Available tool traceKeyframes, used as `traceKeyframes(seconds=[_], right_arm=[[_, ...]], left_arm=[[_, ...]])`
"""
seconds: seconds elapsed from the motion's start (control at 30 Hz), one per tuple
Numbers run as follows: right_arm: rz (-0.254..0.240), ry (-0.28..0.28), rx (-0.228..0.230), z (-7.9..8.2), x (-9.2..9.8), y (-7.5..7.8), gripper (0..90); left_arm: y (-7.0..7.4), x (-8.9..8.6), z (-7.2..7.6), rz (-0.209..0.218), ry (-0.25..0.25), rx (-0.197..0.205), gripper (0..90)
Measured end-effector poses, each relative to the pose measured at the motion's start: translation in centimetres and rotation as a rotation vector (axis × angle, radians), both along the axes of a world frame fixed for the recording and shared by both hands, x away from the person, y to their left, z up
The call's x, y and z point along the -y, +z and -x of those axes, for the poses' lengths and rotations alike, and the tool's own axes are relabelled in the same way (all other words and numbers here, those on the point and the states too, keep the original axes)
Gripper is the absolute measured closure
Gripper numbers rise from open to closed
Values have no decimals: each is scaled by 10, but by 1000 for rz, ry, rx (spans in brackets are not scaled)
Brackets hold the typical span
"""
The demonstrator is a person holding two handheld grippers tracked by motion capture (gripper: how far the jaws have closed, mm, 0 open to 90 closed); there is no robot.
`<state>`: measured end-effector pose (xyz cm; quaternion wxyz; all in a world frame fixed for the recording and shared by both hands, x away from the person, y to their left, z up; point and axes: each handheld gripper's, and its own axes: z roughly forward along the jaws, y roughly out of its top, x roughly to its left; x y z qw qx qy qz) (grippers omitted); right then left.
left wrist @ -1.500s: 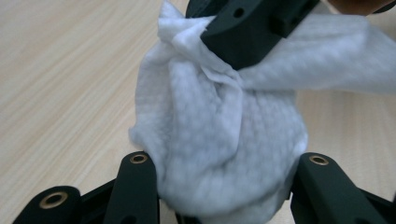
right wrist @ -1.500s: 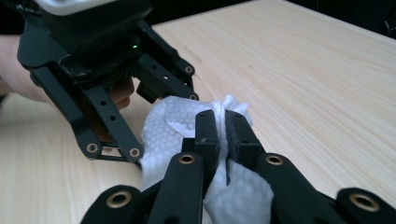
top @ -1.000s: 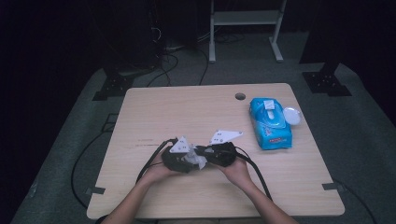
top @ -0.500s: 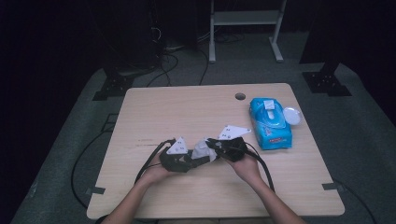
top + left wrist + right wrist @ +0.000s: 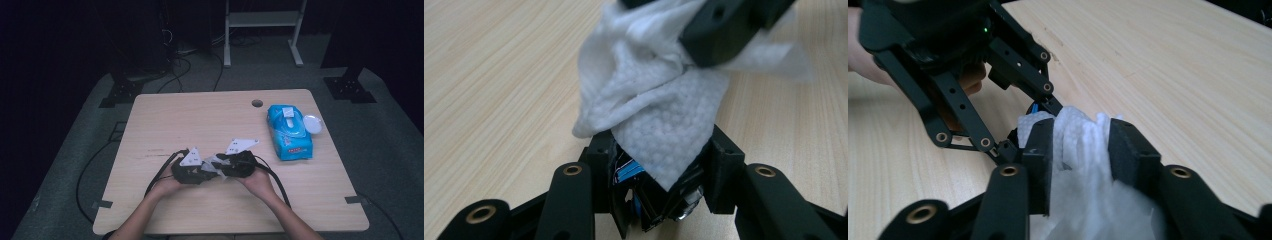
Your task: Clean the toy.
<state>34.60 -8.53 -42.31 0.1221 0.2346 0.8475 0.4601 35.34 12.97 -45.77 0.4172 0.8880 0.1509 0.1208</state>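
A crumpled white wipe hangs between my two grippers, which meet tip to tip near the table's front edge. My left gripper has just been closing, and its jaws pinch the lower end of the wipe in the left gripper view. My right gripper has just been opening. In the right gripper view the wipe stands loosely bunched between its parted jaws. One of its fingers lies over the top of the wipe.
A blue pack of wipes lies at the right of the wooden table, with a round white lid beside it. A cable hole sits near the far edge. Cables trail off the front left.
Both grippers stay tip to tip at the wipe. The right hand has shifted slightly right and back again.
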Motion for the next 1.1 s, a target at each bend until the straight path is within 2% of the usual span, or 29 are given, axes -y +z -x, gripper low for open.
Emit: traceKeyframes(seconds=[0.07,0.17,0.23,0.3,0.37,0.43,0.57,0.63,0.77,0.8,0.87,0.97,1.0,1.1], right_arm=[[-1,2,0,0,-4,-3,606],[6,-3,23,1,-9,-6,645],[10,-1,44,2,-10,-8,704],[34,-4,84,4,-10,-8,774],[36,2,74,3,-7,-7,809],[54,-19,83,2,-2,-6,817],[35,-66,67,-1,8,-5,822],[10,-52,52,0,5,-6,822],[-50,26,32,7,-13,-8,822],[-55,38,24,8,-18,-9,822],[-38,48,36,8,-23,-9,823],[-19,32,50,7,-15,-7,823],[7,12,64,6,-10,-7,823],[16,-54,71,0,15,-7,824]], left_arm=[[0,0,0,1,0,2,570],[0,1,0,3,1,1,569],[0,1,0,0,-2,5,570],[0,1,0,-1,-8,5,571],[-1,2,1,0,-10,9,572],[-1,2,1,2,-10,6,572],[-1,3,0,6,-6,5,572],[-1,5,0,7,-5,1,573],[-1,7,0,5,-6,6,573],[-1,6,0,1,-9,10,573],[-1,6,1,-3,-10,15,573],[-1,5,1,0,-10,16,573],[-1,5,1,0,-11,16,573],[-1,6,0,1,-12,16,573]])
